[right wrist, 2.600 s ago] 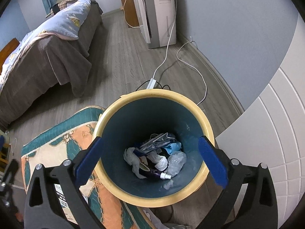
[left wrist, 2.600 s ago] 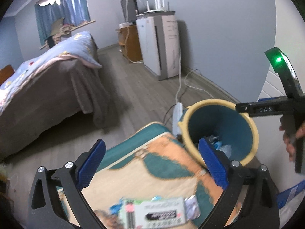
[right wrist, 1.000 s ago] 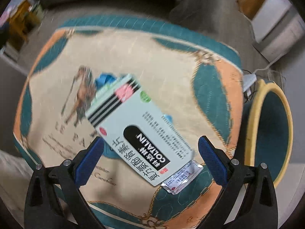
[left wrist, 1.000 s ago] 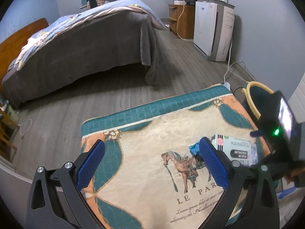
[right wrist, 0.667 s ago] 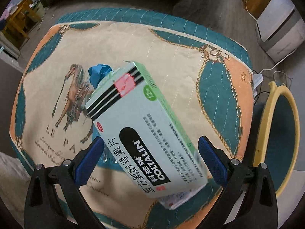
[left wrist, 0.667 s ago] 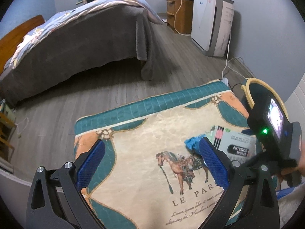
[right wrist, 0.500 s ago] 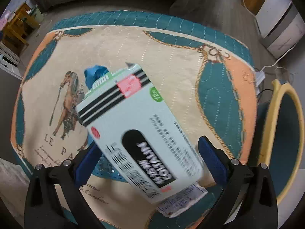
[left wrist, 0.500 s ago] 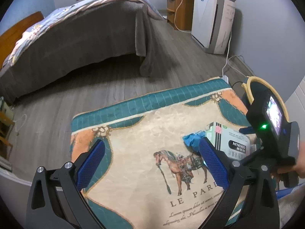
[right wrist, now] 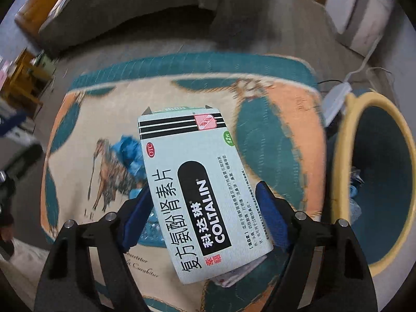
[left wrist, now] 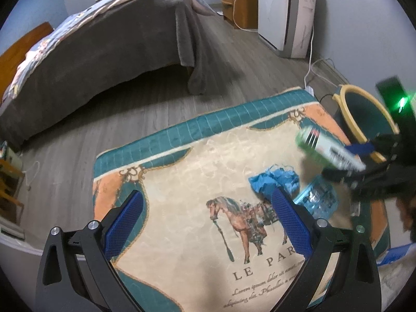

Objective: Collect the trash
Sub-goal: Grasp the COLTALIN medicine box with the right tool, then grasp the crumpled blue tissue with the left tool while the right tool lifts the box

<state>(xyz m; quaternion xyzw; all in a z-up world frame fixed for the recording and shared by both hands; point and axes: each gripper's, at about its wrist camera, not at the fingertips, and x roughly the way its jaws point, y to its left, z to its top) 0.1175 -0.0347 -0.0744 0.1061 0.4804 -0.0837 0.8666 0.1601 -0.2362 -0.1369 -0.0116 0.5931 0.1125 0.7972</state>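
Observation:
My right gripper (right wrist: 205, 218) is shut on a pale green COLTALIN medicine box (right wrist: 197, 182) and holds it lifted above the horse-print cloth (right wrist: 260, 140); the box also shows in the left wrist view (left wrist: 327, 148), held by the right gripper (left wrist: 364, 161). A crumpled blue wrapper (left wrist: 273, 179) and a clear blue blister pack (left wrist: 317, 197) lie on the cloth (left wrist: 208, 171). The yellow-rimmed teal bin (right wrist: 382, 182) stands right of the cloth, and shows in the left wrist view (left wrist: 361, 111). My left gripper (left wrist: 205, 221) is open and empty above the cloth's near part.
A bed with a grey cover (left wrist: 104, 39) stands beyond the cloth across the wooden floor. A white appliance (left wrist: 286, 13) and a wooden cabinet (left wrist: 239, 0) stand by the far wall. A cable and power strip (right wrist: 335, 98) lie on the floor by the bin.
My right gripper has closed on the medicine box and lifted it off the cloth toward the bin, uncovering the blister pack. The left gripper stayed open and shifted slightly.

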